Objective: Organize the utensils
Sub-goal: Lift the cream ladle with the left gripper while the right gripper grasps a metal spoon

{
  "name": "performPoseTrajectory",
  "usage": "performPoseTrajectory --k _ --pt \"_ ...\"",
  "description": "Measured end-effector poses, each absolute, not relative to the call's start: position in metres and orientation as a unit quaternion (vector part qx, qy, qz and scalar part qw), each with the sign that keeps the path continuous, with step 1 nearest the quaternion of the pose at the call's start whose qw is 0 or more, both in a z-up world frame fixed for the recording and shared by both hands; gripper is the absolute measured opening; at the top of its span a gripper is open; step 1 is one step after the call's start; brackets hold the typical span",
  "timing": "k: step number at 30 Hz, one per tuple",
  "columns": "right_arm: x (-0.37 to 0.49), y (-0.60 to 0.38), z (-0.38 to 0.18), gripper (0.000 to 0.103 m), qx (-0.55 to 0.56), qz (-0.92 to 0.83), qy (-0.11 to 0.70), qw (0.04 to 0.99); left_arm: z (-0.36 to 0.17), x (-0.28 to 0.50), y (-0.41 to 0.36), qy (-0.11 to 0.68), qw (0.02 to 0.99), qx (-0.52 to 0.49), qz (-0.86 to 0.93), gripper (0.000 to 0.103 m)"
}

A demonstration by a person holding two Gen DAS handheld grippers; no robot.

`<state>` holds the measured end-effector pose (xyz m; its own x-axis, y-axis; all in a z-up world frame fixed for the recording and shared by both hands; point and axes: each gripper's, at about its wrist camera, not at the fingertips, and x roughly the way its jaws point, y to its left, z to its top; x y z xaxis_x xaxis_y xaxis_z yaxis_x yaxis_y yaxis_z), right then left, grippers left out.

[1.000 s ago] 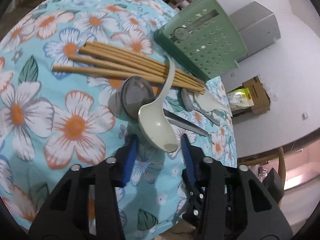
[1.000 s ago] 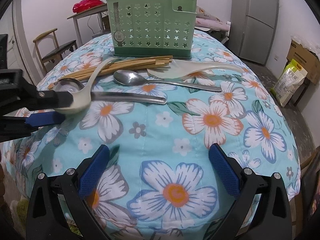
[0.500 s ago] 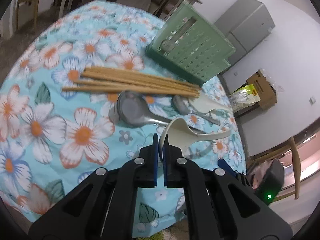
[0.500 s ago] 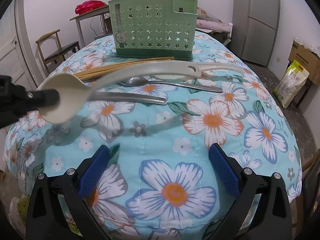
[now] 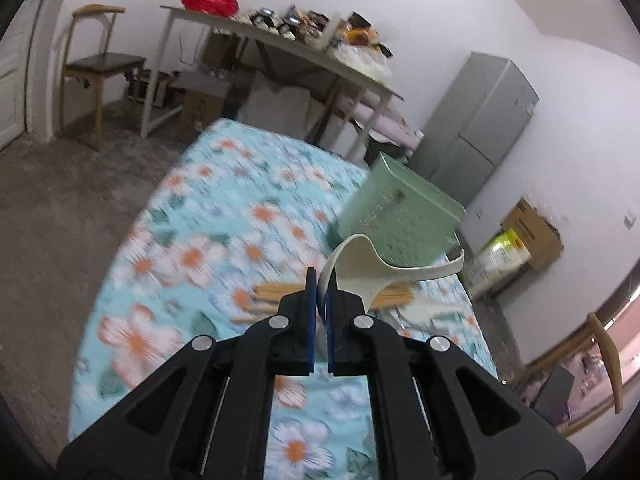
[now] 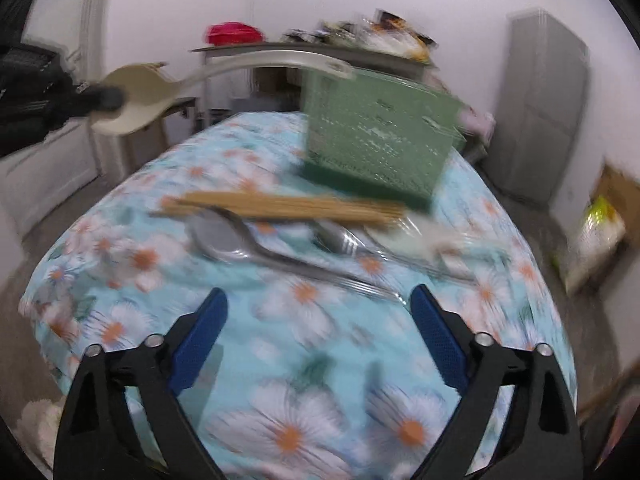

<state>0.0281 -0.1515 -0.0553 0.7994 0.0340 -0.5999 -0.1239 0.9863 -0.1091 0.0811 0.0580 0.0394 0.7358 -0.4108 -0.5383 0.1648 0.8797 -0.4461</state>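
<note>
The left gripper [image 5: 319, 280] is clenched on the bowl of the cream ladle [image 5: 362, 270], held above the tabletop [image 5: 192, 256] with its handle pointing right toward the green basket [image 5: 400, 220]. The right gripper [image 6: 318, 320] is closing with nothing between its jaws, low over the steel spoons [image 6: 240, 246] and chopsticks [image 6: 288, 204]. Blur smears the basket's compartments and the far utensils.

I see a turquoise cloth [image 6: 280, 344] printed with white, orange-centred flowers over the tabletop. The basket [image 6: 376, 140] is pale green with small cut-outs. My left tongs [image 5: 319, 280] are black with blue pads; the ladle [image 5: 360, 268] is cream. The chopsticks [image 6: 288, 204] are tan wood, the spoon [image 6: 224, 236] silver-grey.
</note>
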Motion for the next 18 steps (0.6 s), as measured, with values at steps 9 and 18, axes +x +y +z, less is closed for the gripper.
performPoseTrajectory --k 9,18 --pt "0.075 -0.074 -0.073 0.044 -0.180 0.085 0.317 0.927 0.042 0.098 0.091 0.317 0.920 -0.195 -0.120 0.003" --pt "0.095 -0.047 -0.094 0.015 -0.250 0.060 0.339 0.905 0.036 0.111 0.107 0.319 0.921 -0.201 -0.096 0.003"
